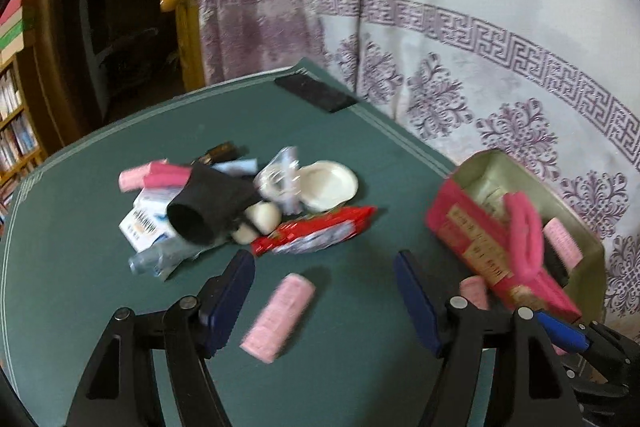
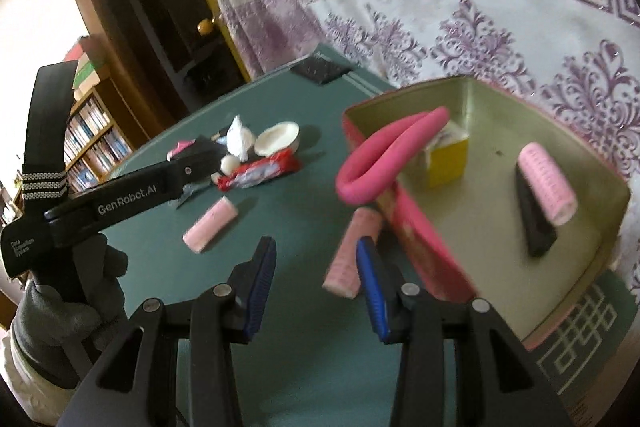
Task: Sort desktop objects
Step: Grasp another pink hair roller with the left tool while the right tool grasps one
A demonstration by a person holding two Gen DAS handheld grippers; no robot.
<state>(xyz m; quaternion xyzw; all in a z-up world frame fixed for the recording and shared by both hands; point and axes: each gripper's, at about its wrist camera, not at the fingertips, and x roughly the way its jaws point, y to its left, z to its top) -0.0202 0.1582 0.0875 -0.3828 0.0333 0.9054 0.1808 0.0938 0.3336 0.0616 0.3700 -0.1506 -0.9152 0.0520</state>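
A red tin box [image 2: 424,247] stands open on the green table, also in the left wrist view [image 1: 472,239]. In it lie a pink hair roller [image 2: 546,183], a black bar [image 2: 534,223], a yellow box [image 2: 448,159] and a bent pink foam stick [image 2: 384,155] hanging over its rim. My left gripper [image 1: 324,267] is open above a pink roller [image 1: 280,315] on the table. My right gripper [image 2: 316,259] is open, with another pink roller [image 2: 352,255] just beyond its right finger, against the box wall.
A pile sits mid-table: black pouch [image 1: 208,207], red snack packet [image 1: 316,235], white dish [image 1: 328,185], pink rollers [image 1: 156,177], white carton [image 1: 146,227], plastic bags. A black pad [image 1: 316,93] lies at the far edge. A patterned curtain hangs behind; bookshelves stand left.
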